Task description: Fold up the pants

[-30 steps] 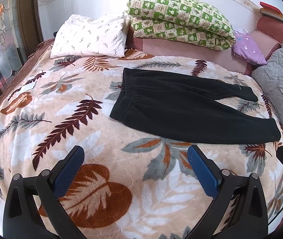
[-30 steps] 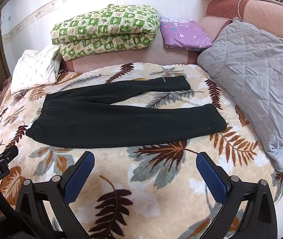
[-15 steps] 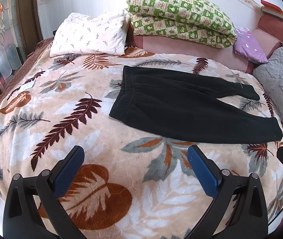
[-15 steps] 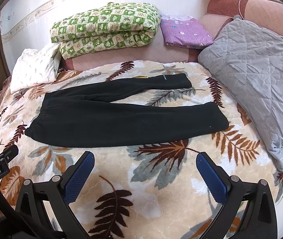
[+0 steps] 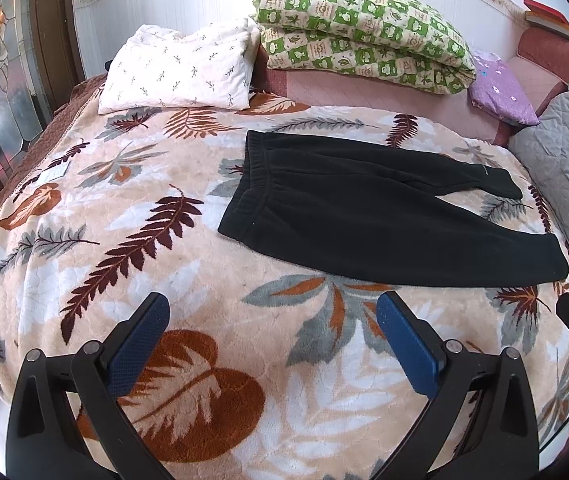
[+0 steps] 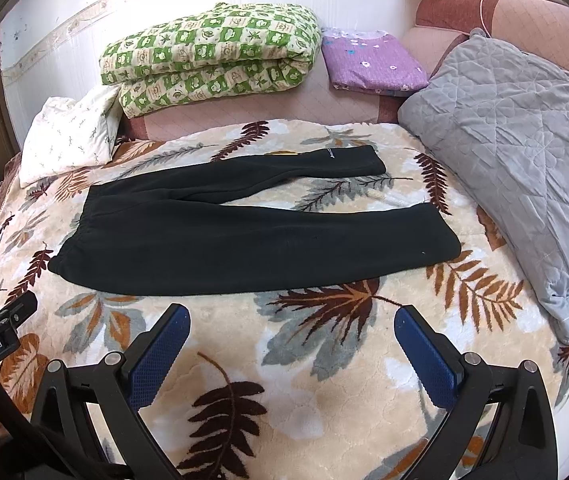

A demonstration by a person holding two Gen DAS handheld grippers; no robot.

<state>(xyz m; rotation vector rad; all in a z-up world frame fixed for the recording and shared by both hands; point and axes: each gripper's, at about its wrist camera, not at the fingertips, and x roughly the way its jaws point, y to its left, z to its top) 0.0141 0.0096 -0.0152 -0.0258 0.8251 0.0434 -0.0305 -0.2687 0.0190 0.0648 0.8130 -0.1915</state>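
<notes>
Black fleece pants [image 5: 368, 216] [image 6: 244, 232] lie flat on the leaf-patterned blanket, waistband to the left, both legs spread out to the right with a gap between the cuffs. My left gripper [image 5: 272, 320] hovers open over the blanket, short of the near edge of the pants and below the waistband end. My right gripper [image 6: 292, 336] is also open, short of the near leg, towards the cuff end. Nothing is between either pair of blue-padded fingers. Each gripper's body shows at the edge of the other's view.
The blanket [image 5: 132, 216] [image 6: 324, 380] covers a bed. A white pillow [image 5: 180, 68], a folded green checked quilt [image 5: 360, 20] and a purple folded cloth [image 6: 368, 60] line the headboard. A grey quilted cover [image 6: 524, 152] lies at the right; a glass door [image 5: 0, 80] stands at the left.
Both grippers have edged slightly forward and tilted down, so the pants sit a little lower in each view. Both stay open; the pants have not moved.
</notes>
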